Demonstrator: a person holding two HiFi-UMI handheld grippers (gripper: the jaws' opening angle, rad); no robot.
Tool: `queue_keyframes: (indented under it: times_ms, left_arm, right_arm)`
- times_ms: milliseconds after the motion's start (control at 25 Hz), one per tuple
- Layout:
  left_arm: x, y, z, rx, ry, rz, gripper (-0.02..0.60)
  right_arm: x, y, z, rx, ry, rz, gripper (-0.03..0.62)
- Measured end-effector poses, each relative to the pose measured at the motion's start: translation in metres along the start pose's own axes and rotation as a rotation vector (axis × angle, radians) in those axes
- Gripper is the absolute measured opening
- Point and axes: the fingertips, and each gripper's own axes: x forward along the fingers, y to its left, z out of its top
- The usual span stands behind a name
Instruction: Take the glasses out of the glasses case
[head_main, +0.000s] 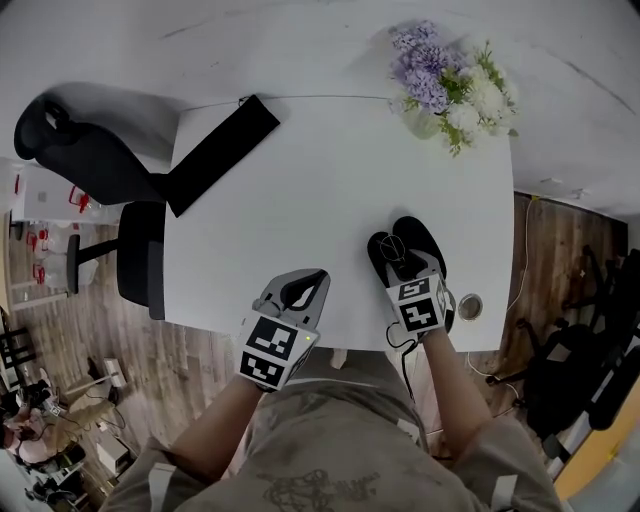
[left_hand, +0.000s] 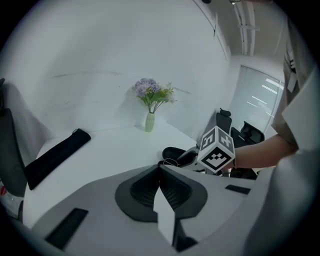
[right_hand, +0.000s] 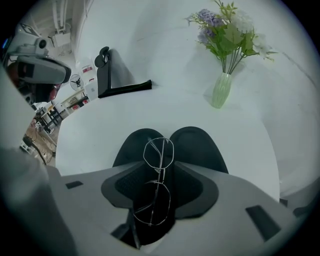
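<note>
Lying in the open black glasses case (right_hand: 197, 147), the wire-framed glasses (right_hand: 160, 172) sit between the jaws of the right gripper (head_main: 410, 260), which stand wide on either side of one lens without visibly pressing it. The case rests near the right near edge of the white table (head_main: 330, 180). To its left the left gripper (left_hand: 160, 170) has its jaws closed on nothing, and a vase (head_main: 425, 122) holding flowers stands far right.
</note>
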Motion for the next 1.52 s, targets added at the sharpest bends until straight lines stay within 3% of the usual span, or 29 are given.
queue_keyframes:
  times_ms: [80, 280, 520, 840, 1160, 1320, 1520]
  left_arm:
    - [0.0, 0.0, -0.001, 0.005, 0.001, 0.007, 0.015]
    - [-0.001, -0.002, 0.0, 0.022, -0.008, 0.005, 0.015]
    - [-0.02, 0.003, 0.011, 0.033, -0.051, 0.022, 0.015]
    - [-0.058, 0.018, 0.058, 0.088, -0.179, 0.062, 0.015]
    - [-0.113, 0.017, 0.119, 0.2, -0.333, 0.095, 0.015]
    - [-0.156, 0.017, 0.15, 0.326, -0.408, 0.16, 0.015]
    - [-0.217, 0.012, 0.18, 0.362, -0.543, 0.193, 0.015]
  right_arm:
    - [0.001, -0.002, 0.0, -0.022, 0.017, -0.009, 0.153]
    - [0.0, -0.003, 0.0, -0.044, 0.031, 0.01, 0.144]
    - [-0.033, -0.003, 0.028, -0.024, -0.067, -0.002, 0.139]
    - [-0.133, -0.003, 0.119, -0.029, -0.361, -0.036, 0.138]
    - [-0.271, 0.026, 0.207, -0.025, -0.712, 0.003, 0.138]
    - [-0.335, 0.046, 0.231, -0.057, -0.868, 0.006, 0.138]
    - [-0.402, 0.075, 0.238, -0.06, -1.016, 0.017, 0.138]
